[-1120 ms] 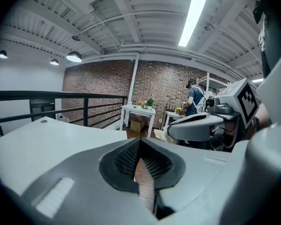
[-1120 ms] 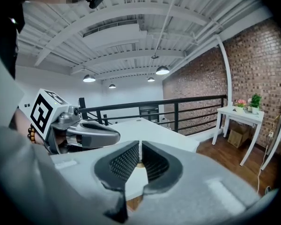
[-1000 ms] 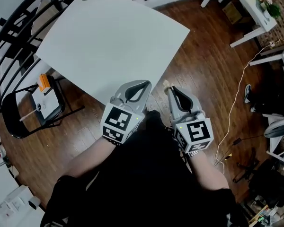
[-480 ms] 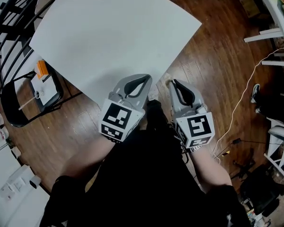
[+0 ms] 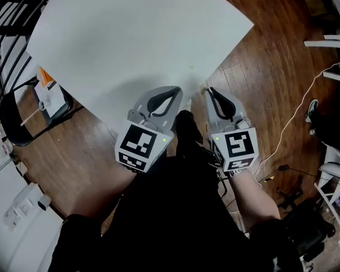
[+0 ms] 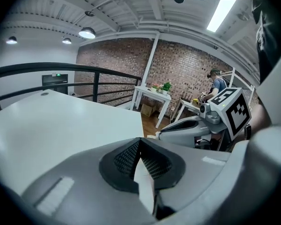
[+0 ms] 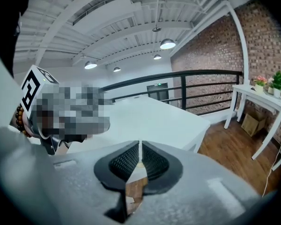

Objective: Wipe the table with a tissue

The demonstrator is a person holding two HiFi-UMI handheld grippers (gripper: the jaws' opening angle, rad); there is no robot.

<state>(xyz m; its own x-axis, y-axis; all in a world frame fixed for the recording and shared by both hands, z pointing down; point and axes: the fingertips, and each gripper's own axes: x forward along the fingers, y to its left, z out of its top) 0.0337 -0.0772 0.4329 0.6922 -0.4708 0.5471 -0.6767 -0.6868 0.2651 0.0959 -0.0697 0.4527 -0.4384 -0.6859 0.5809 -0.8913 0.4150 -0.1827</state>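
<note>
The white table [image 5: 136, 38] fills the upper part of the head view, its near edge running just ahead of both grippers. My left gripper [image 5: 177, 90] is shut, its tips over the table's edge; in the left gripper view [image 6: 139, 142] its jaws meet with only table showing behind them. My right gripper [image 5: 208, 91] is also shut, just off the table's edge above the wood floor; the right gripper view [image 7: 139, 146] shows nothing held. The table [image 7: 150, 116] lies ahead of it. No tissue shows in any view.
A black folding chair [image 5: 22, 123] with an orange item [image 5: 45, 75] stands left of the table. A black railing [image 5: 5, 16] runs behind it. A white cable [image 5: 294, 112] trails on the floor at right. A person [image 6: 218, 86] and a white side table [image 7: 264, 102] stand beyond.
The head view has shifted, so the table now sits lower and larger in the frame. Both grippers stay shut side by side and have come nearer the table's edge.
</note>
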